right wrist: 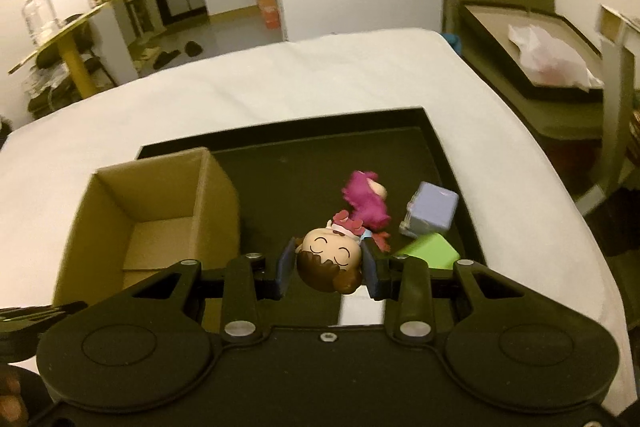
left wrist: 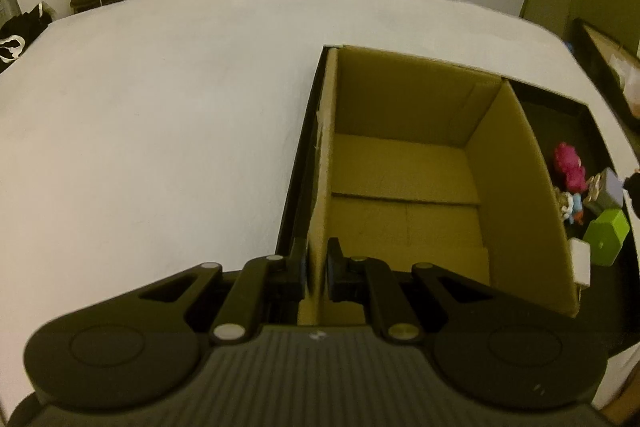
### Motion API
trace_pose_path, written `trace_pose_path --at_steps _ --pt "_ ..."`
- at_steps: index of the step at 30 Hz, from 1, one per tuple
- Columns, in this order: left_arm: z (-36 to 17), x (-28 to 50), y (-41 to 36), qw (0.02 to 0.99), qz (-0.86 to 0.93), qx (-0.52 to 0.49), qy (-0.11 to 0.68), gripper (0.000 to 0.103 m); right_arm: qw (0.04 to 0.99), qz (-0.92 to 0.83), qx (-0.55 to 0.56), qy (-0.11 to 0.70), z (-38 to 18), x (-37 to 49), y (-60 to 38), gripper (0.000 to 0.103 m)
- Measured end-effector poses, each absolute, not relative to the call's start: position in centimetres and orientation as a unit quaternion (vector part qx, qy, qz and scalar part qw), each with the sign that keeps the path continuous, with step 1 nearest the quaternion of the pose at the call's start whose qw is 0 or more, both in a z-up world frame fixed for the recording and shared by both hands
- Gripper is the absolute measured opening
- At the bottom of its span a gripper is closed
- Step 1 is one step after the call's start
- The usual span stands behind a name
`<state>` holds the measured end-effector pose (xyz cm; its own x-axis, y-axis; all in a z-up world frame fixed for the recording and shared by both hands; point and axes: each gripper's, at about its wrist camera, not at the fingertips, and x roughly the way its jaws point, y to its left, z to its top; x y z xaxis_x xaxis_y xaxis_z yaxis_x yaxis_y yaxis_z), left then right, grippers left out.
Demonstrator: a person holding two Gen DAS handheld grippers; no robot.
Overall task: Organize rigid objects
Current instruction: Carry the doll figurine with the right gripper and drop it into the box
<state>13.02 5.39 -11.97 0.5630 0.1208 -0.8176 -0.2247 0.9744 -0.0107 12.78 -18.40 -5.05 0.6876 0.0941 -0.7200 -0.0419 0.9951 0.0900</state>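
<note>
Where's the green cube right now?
In the right wrist view the green cube lies in the black tray, just right of the right gripper, below the lavender cube and near the doll figurine.

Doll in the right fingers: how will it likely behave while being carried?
The doll looks like rigid plastic, so probably stiff and light. The right gripper pinches its rounded, glossy head, so it may slip or pivot. Its big head suggests it would tip if stood up.
</note>
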Motion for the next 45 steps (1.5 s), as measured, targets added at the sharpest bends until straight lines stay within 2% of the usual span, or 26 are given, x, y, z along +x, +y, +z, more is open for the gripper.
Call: trace_pose_path --at_steps 25,45 --pt "-12.8 13.4 7.5 0.88 0.07 -0.101 0.459 0.01 0.919 0.152 -0.068 0.357 -3.6 13.8 -7.9 0.035" --pt "-13.0 13.5 8.5 0.878 0.061 -0.126 0.459 0.012 0.898 0.22 -0.062 0.376 -4.3 15.3 -5.3 0.036"
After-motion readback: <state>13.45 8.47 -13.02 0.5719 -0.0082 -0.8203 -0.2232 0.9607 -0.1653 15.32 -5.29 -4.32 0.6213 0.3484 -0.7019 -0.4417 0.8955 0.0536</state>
